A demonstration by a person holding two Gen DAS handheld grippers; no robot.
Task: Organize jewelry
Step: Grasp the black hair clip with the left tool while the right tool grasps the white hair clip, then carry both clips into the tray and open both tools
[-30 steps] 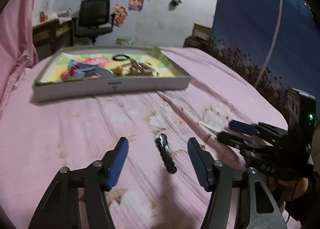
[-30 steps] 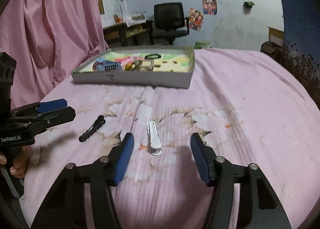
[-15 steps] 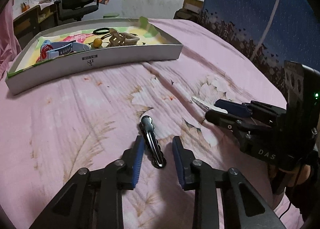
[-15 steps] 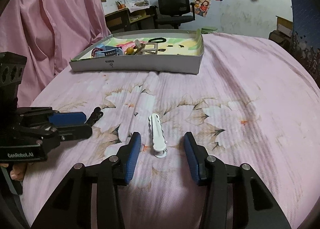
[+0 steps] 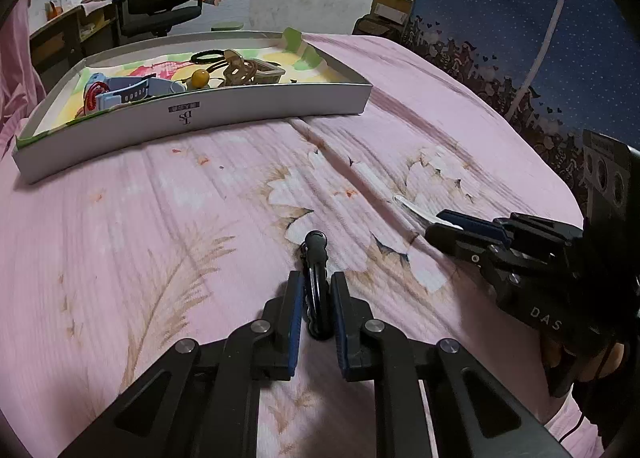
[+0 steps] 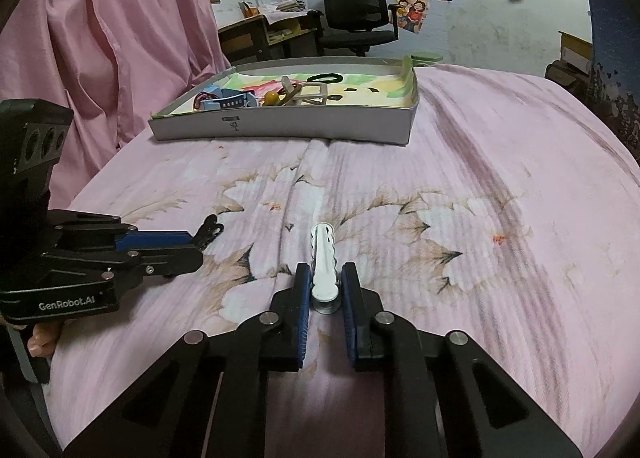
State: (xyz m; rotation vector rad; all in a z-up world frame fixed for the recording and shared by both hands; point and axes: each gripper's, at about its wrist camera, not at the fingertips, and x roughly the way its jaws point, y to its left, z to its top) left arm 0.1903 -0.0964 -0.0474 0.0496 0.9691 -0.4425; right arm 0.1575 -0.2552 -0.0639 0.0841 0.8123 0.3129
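Observation:
My left gripper (image 5: pixel 315 290) is shut on a black hair clip (image 5: pixel 315 258) that lies on the pink bedsheet; its tip sticks out past the fingers. My right gripper (image 6: pixel 325 282) is shut on a white hair clip (image 6: pixel 325 254), also down at the sheet. In the right wrist view the left gripper (image 6: pixel 168 246) is at the left with the black clip's tip (image 6: pixel 210 230) showing. In the left wrist view the right gripper (image 5: pixel 472 228) is at the right with the white clip's tip (image 5: pixel 412 210) showing. A shallow white box (image 5: pixel 256 106) farther back holds several jewelry pieces.
The box (image 6: pixel 280 126) holds a blue watch (image 5: pixel 120 92), a yellow bead (image 5: pixel 200 78), a brown claw clip (image 5: pixel 236 70) and a black hair tie (image 5: pixel 208 55). A pink curtain (image 6: pixel 100 38) hangs at the left. A desk and office chair (image 6: pixel 356 14) stand behind the bed.
Both grippers moved forward and down and closed: the left one onto the black hair clip, the right one onto the white hair clip. The box looks nearer.

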